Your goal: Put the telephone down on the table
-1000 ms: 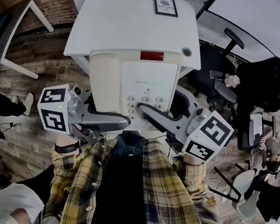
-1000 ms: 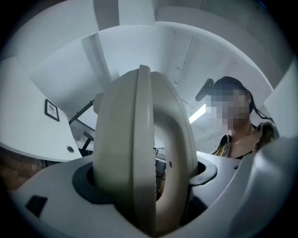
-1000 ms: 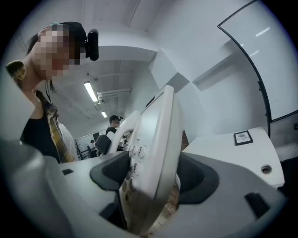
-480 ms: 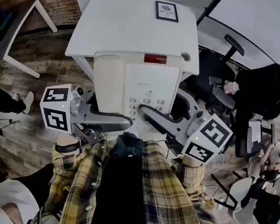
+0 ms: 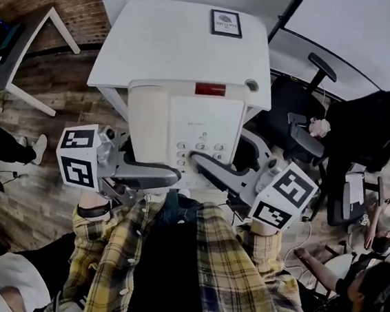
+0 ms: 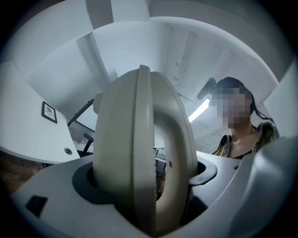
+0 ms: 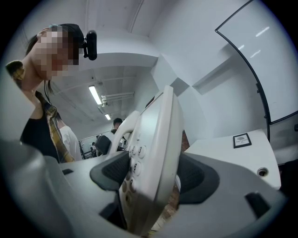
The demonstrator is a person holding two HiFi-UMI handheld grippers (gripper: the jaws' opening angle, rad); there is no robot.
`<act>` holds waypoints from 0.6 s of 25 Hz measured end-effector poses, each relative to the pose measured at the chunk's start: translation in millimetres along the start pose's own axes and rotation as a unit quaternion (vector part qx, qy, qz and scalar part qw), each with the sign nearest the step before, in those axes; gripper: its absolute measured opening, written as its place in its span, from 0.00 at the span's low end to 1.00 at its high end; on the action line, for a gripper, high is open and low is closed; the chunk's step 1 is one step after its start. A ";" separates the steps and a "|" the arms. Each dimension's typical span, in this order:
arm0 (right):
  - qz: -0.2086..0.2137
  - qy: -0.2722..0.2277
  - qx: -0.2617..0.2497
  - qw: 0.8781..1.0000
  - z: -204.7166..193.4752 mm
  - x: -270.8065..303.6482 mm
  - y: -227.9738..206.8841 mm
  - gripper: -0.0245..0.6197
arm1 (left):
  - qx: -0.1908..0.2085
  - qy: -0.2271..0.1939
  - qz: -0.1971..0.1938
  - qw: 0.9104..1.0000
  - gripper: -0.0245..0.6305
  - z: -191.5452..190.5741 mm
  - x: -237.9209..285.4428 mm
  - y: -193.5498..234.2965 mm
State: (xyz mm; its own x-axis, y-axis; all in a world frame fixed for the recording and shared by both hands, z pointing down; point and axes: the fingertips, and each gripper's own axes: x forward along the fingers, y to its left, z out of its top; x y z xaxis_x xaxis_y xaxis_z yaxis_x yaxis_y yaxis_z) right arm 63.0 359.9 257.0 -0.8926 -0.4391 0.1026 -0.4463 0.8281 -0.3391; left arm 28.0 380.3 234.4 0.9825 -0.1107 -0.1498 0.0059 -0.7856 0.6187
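A white table (image 5: 166, 38) stands on a wood floor (image 5: 56, 96), with a small framed card (image 5: 225, 23) near its far edge. The head view shows the cream telephone (image 5: 185, 116) face up over the table's near edge. The left gripper (image 5: 167, 177) and right gripper (image 5: 200, 162) reach in from below the keypad. Only the left gripper view shows that gripper's 2 jaws clamped on the handset side, seen edge-on. Only the right gripper view shows its 2 dark pads (image 7: 111, 174) pressing the keypad face and the back, and floor beneath the telephone, which hangs clear of the table.
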 end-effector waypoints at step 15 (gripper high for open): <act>0.011 0.010 0.002 1.000 22.7 70.1 -55.8 0.49 | -0.006 -0.011 0.008 1.000 0.71 53.6 -26.8 69.5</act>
State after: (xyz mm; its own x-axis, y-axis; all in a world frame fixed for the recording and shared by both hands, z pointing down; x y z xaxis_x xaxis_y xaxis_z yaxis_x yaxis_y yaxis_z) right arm 26.8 275.0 261.9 -0.9032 -0.4137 0.1146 -0.4267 0.8358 -0.3456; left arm -7.9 296.0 240.1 0.9780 -0.1375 -0.1571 -0.0080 -0.7766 0.6300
